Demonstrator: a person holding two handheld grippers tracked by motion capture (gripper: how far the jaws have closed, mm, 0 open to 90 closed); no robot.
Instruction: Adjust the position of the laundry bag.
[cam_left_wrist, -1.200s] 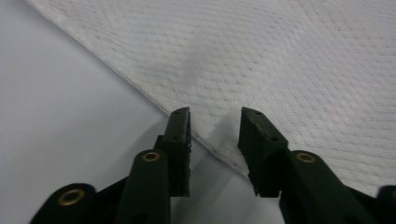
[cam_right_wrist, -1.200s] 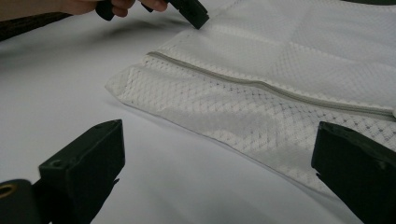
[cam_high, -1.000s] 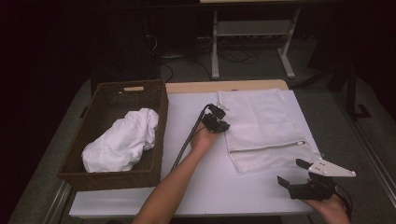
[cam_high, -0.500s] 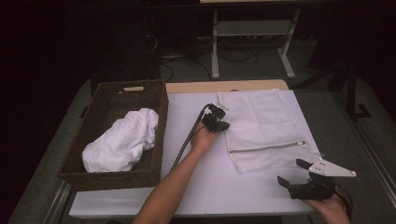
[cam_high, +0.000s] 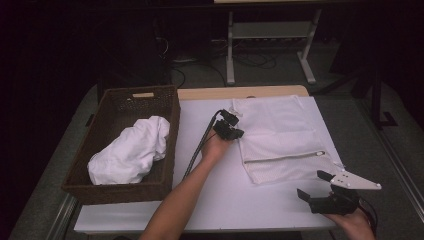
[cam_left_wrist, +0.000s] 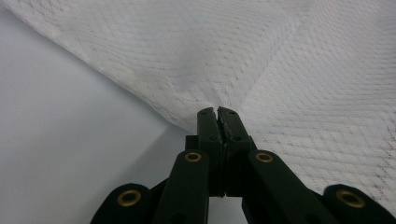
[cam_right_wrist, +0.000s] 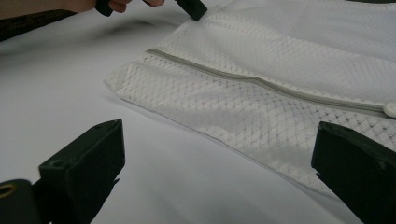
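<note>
- High view: my left gripper (cam_high: 235, 131) is clenched on the left edge of a flat white mesh laundry bag (cam_high: 282, 137), which lies on the smooth white table (cam_high: 220, 200); my right gripper (cam_high: 320, 187) hangs released near the bag's front corner. A woven brown basket (cam_high: 122, 187) holds crumpled white cloth (cam_high: 131, 150).
- Left gripper view: black jaws pinch the bag's woven edge.
- Right gripper view: jaws spread wide; a grey zipper (cam_right_wrist: 261, 81) crosses the diamond mesh. I read no writing.

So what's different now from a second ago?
Very little. The left gripper has just been closing its fingers and now pinches the edge of the white mesh laundry bag. Both hands kept their places. The right gripper waits open near the bag's zipper end. The white cloth in the wicker basket and the bag on the table lie as before.
</note>
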